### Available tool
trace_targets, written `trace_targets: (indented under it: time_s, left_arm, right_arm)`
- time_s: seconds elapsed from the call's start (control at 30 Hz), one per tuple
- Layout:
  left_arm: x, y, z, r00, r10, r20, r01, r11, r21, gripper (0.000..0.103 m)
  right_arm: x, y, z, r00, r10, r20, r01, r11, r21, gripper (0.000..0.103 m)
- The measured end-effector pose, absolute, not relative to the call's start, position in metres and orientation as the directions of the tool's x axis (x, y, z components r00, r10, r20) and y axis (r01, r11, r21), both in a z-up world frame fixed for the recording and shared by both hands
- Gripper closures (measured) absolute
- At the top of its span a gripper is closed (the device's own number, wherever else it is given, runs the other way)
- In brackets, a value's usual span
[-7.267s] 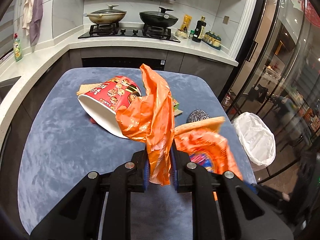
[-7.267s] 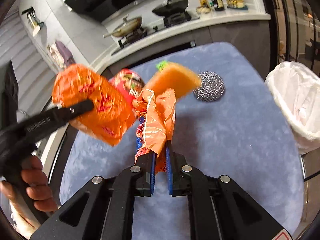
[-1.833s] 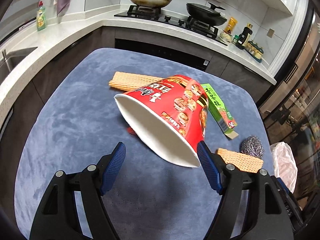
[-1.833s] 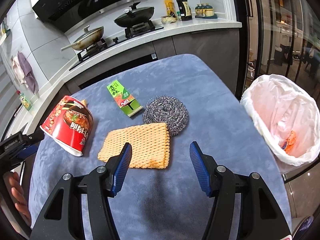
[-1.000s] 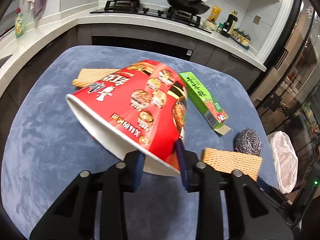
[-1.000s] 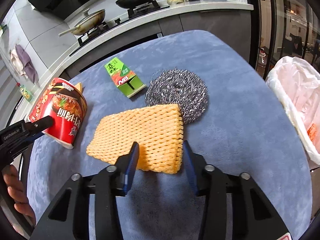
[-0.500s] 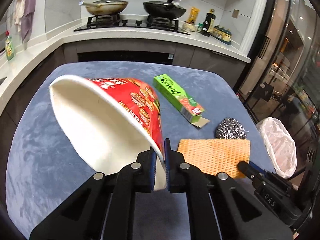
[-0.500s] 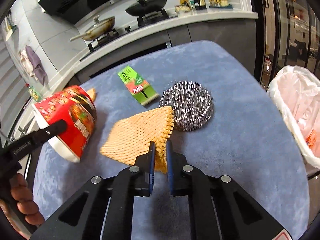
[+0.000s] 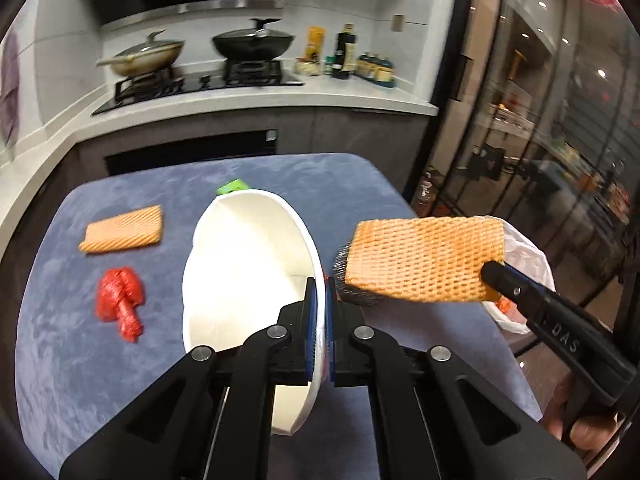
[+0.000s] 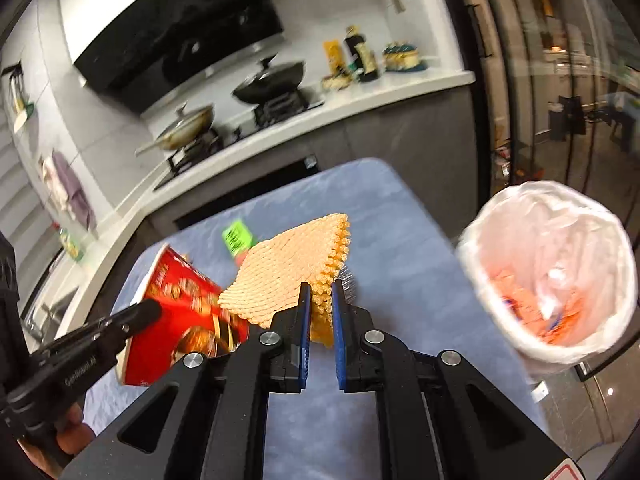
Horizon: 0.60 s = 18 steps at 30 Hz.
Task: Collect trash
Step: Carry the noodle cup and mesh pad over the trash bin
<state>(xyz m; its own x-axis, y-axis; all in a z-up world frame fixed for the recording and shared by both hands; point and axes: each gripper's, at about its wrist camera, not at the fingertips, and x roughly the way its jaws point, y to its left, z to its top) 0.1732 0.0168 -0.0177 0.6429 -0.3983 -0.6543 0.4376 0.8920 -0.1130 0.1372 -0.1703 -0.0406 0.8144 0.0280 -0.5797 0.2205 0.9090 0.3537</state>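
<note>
My left gripper (image 9: 320, 300) is shut on the rim of the red noodle cup (image 9: 248, 272), lifted off the table with its white inside facing the camera; the same noodle cup (image 10: 184, 304) shows red from the right wrist view. My right gripper (image 10: 320, 300) is shut on the edge of an orange mesh pad (image 10: 292, 268), held up in the air; that mesh pad (image 9: 424, 260) hangs right of the cup. The white-lined trash bin (image 10: 552, 272) stands off the table's right edge with orange wrappers inside.
On the blue table (image 9: 80, 360) lie a second orange pad (image 9: 124, 230), a crumpled red wrapper (image 9: 120, 296), a green box (image 10: 238, 238) and a steel scourer (image 9: 348, 292) partly hidden. A counter with a stove and pans (image 9: 248, 44) runs behind.
Both grippers closed on their items and lifted them off the table: the left rolled the cup so its inside faces the camera, the right raised the pad above the scourer.
</note>
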Motion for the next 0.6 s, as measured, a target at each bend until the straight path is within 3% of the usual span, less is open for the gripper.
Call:
trace_targets:
  time_s: [0.6]
  left_arm:
    - [0.140,-0.154,0.013,0.484,-0.624,-0.614,0.701,0.696,-0.155,0.099]
  right_arm:
    - [0.053,-0.319,-0.029,0.763,-0.327,-0.558,0.545,0.789,0.283,0.093]
